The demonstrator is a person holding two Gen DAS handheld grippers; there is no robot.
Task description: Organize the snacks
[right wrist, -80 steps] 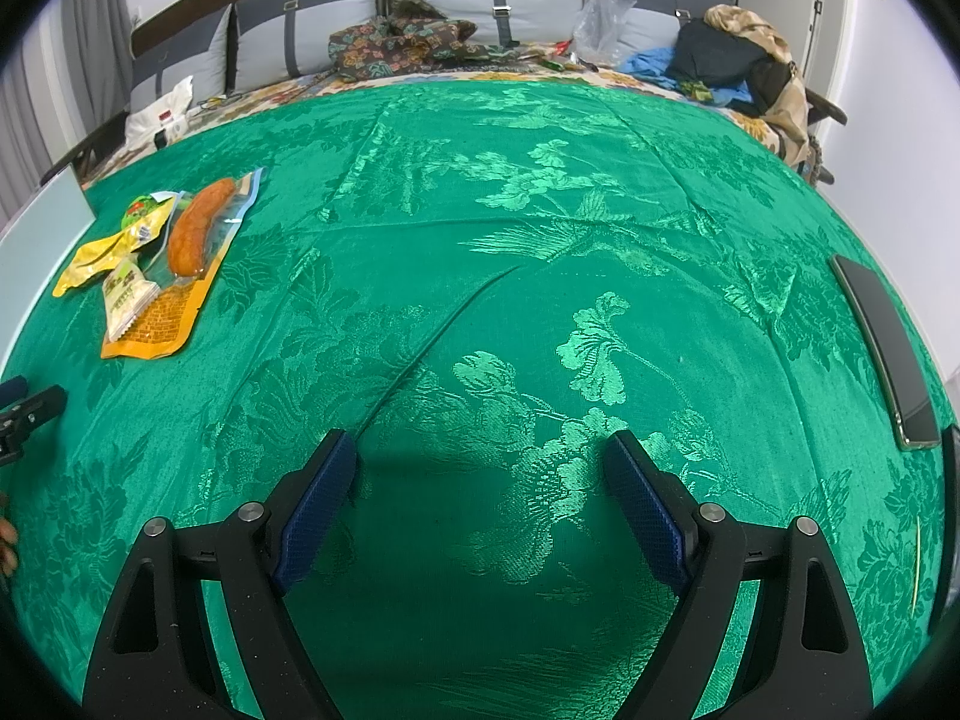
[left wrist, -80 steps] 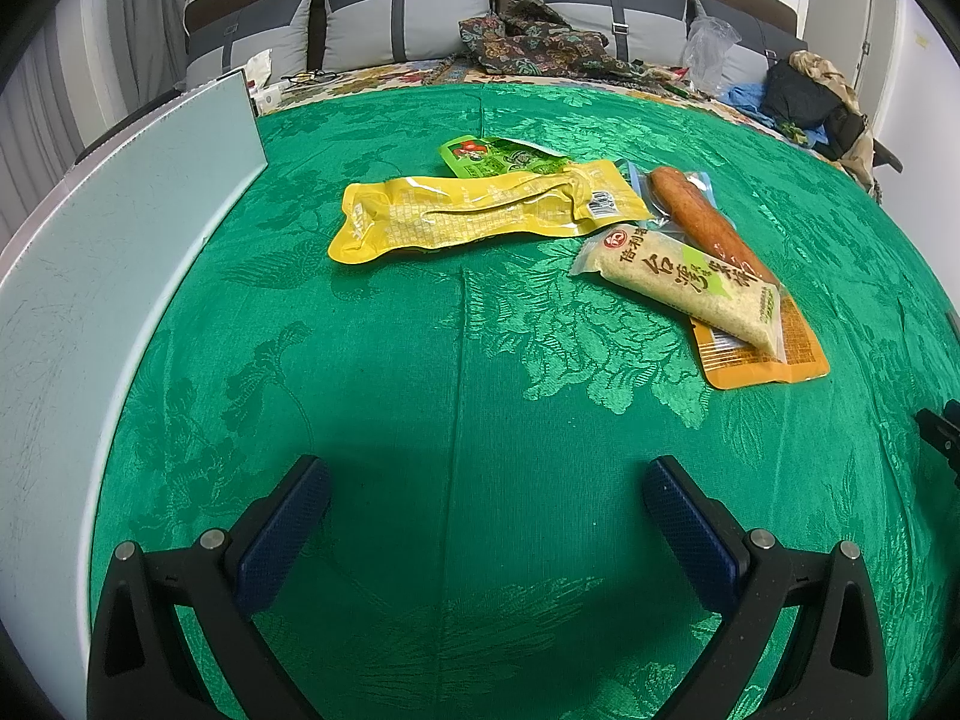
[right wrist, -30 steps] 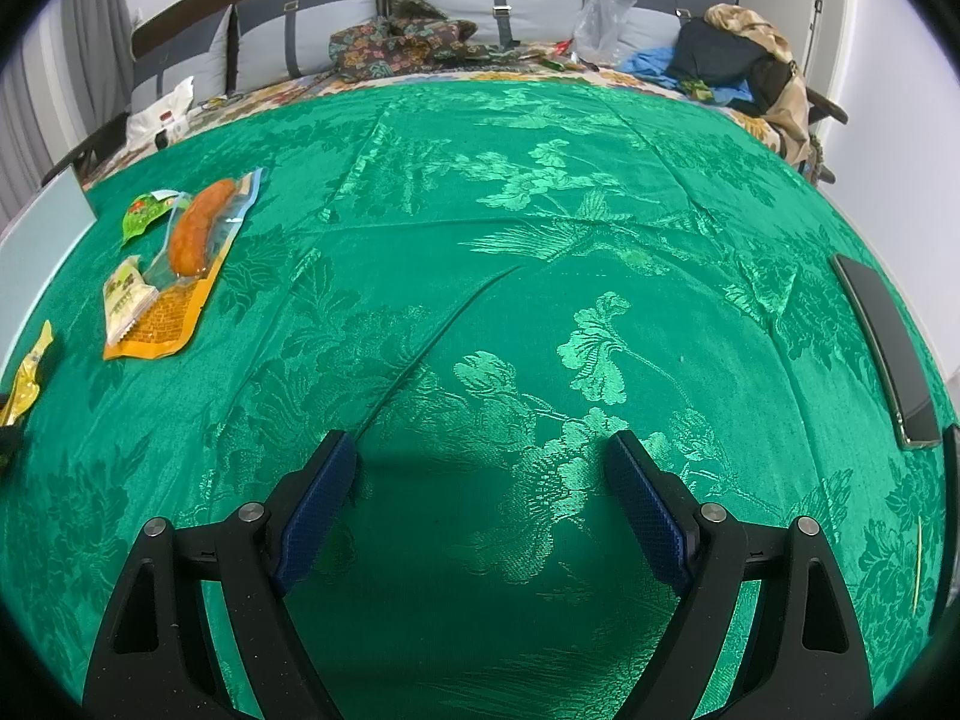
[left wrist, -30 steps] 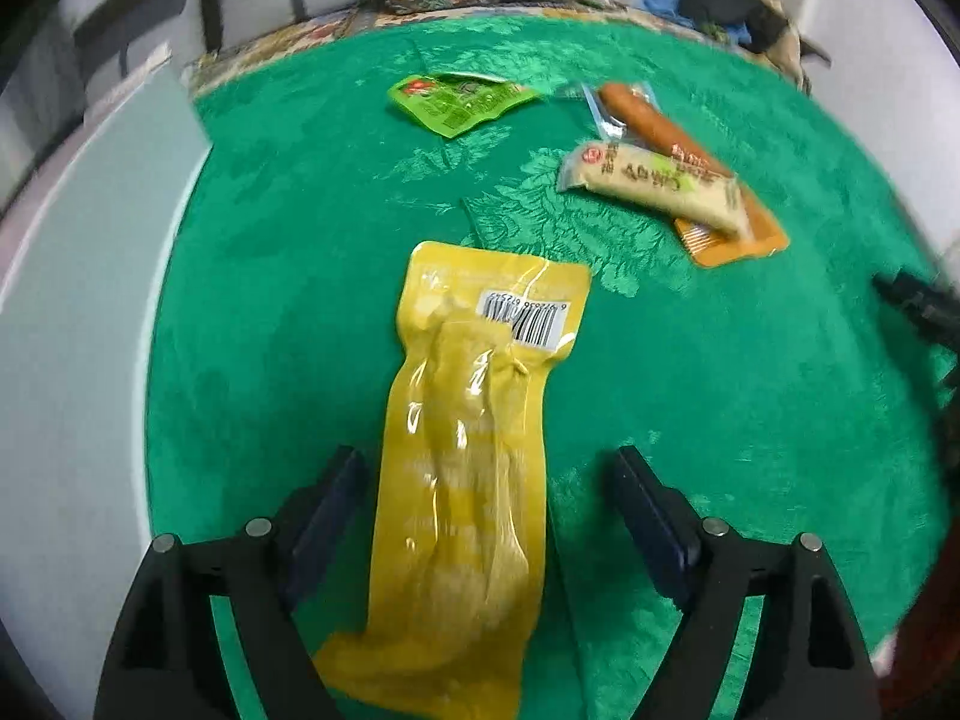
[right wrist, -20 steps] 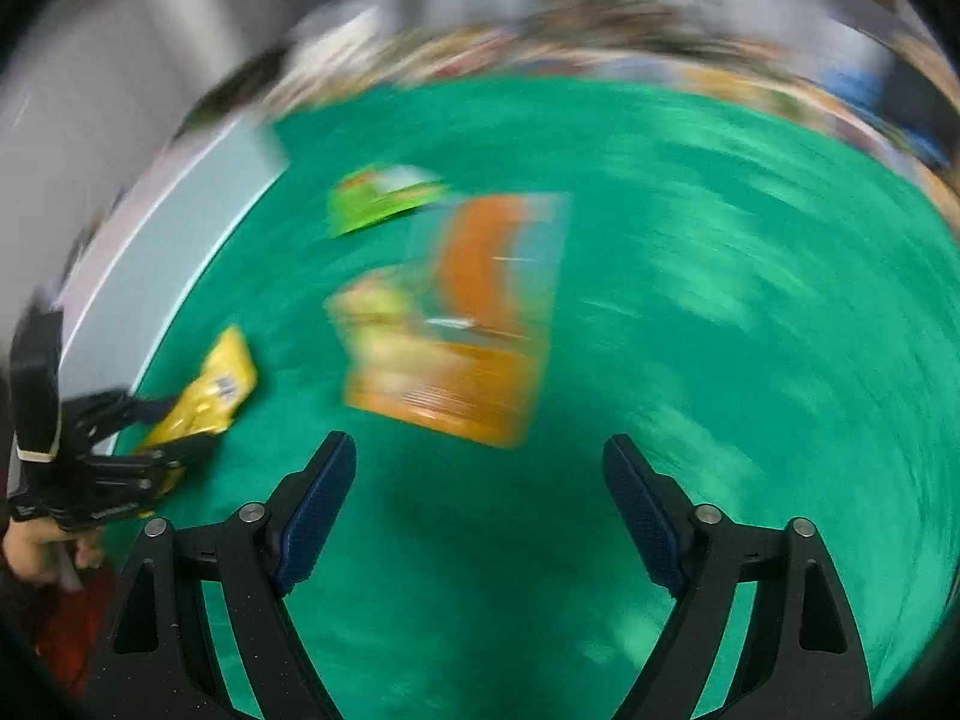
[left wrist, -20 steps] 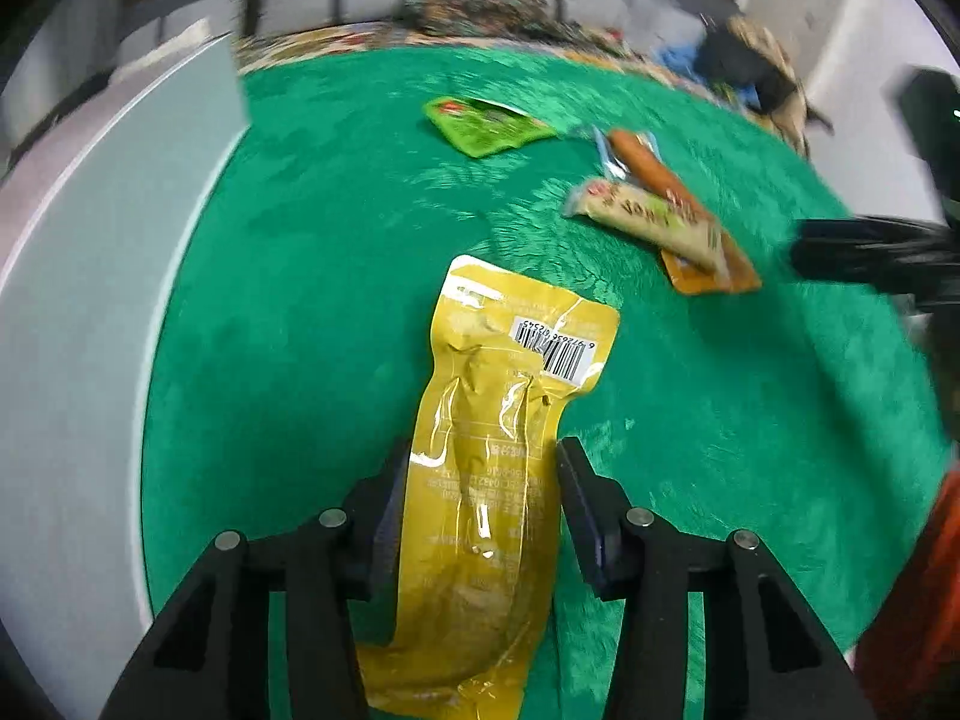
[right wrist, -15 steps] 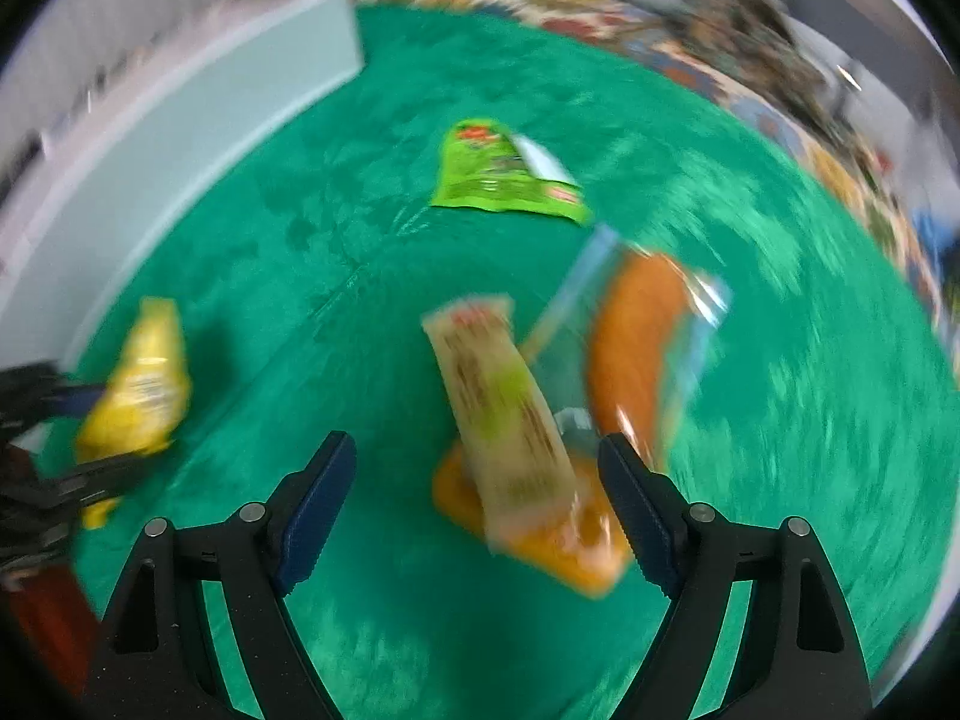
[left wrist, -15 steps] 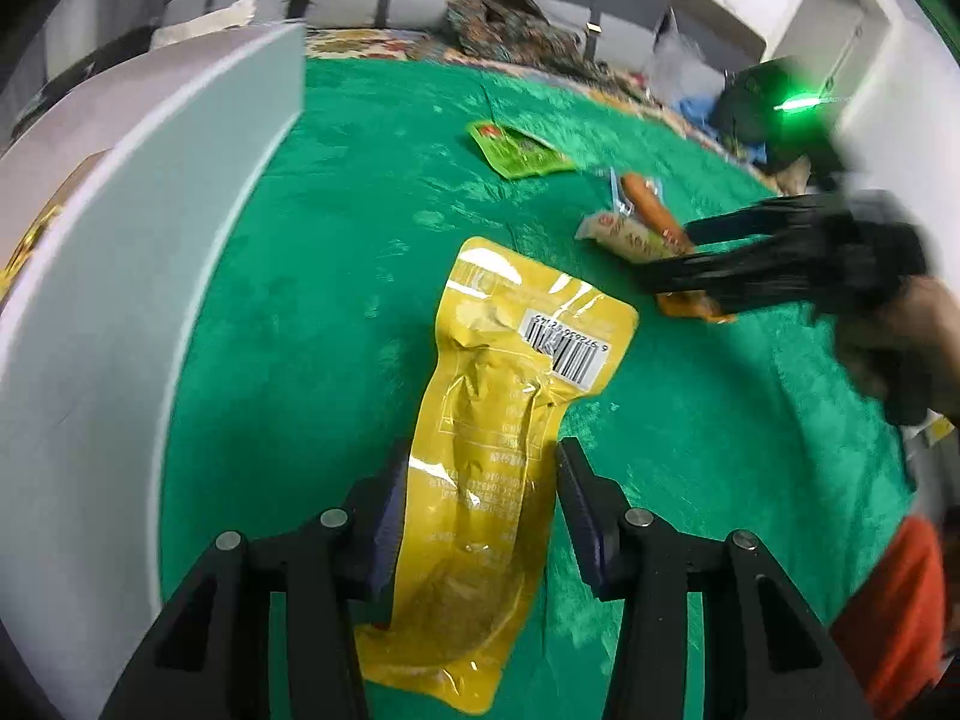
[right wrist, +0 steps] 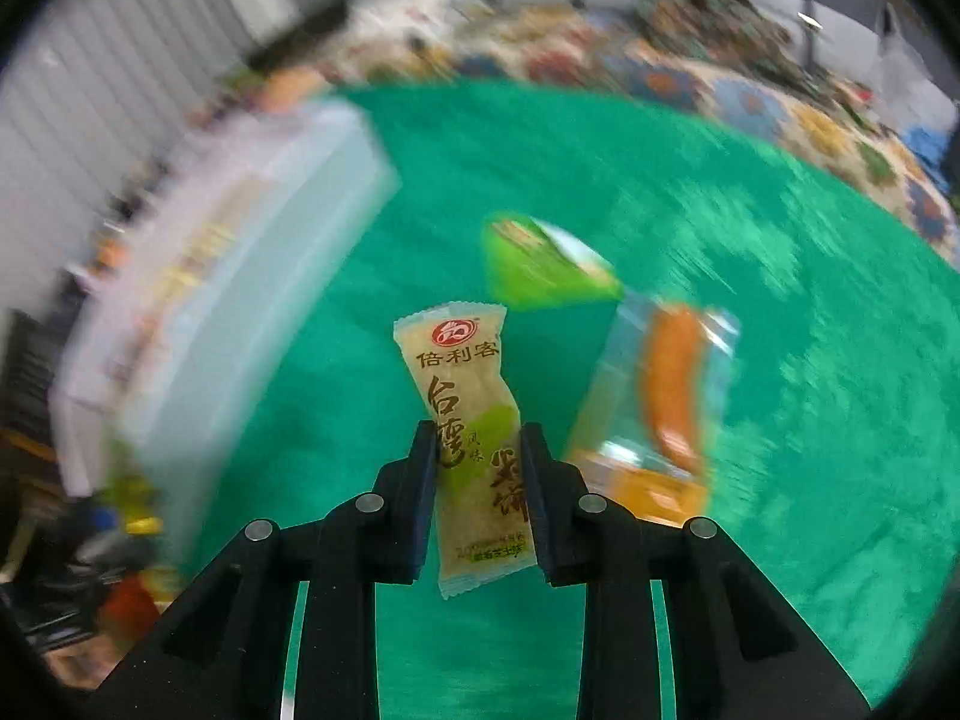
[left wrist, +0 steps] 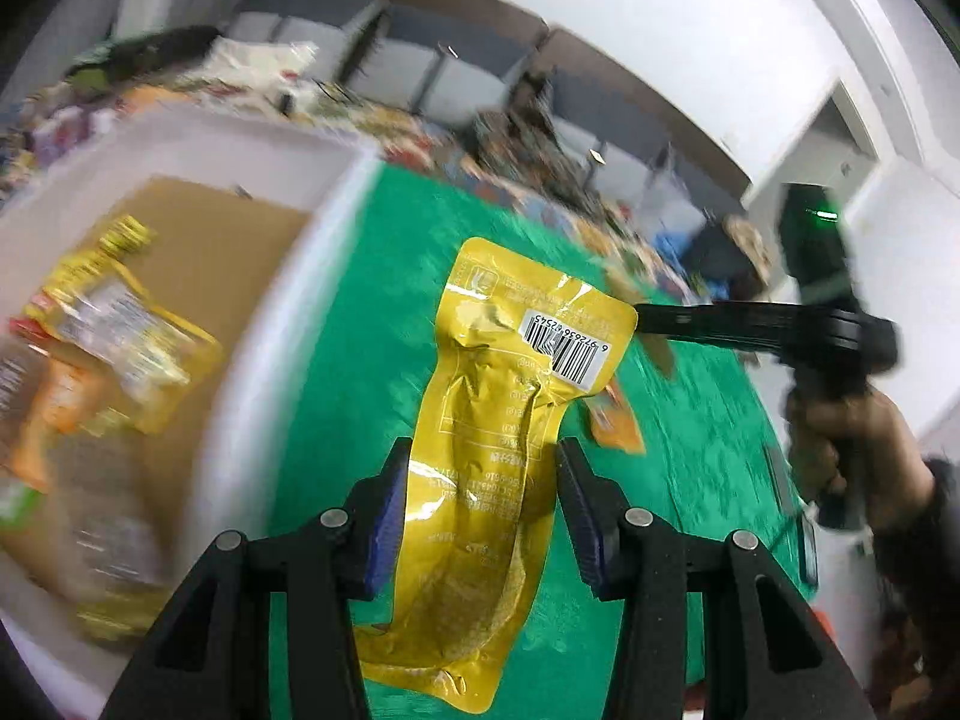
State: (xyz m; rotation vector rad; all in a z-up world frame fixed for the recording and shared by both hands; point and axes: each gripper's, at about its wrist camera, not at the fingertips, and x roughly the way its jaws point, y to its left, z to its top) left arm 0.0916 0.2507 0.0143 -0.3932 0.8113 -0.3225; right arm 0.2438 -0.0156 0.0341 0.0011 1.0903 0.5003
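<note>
Left wrist: white bin (left wrist: 252,396) at left, snacks inside | left gripper (left wrist: 480,504) clamps yellow pouch (left wrist: 498,438), lifted for binning | right gripper (right wrist: 477,483), jaws just closed, grips rice-cake pack (right wrist: 474,420) above green cloth (right wrist: 750,240).

Yellow pouch (left wrist: 492,468) glossy, white barcode patch at top corner; rice-cracker pack (right wrist: 474,438) pale cream, red round logo, brown characters, lime-green blotch; green sachet (right wrist: 540,270) bright lime; sausage pack (right wrist: 666,402) clear with orange base; tablecloth (right wrist: 780,360) emerald, tone-on-tone floral; bin (left wrist: 252,360) white; gripper pads (left wrist: 384,516) blue on black.
</note>
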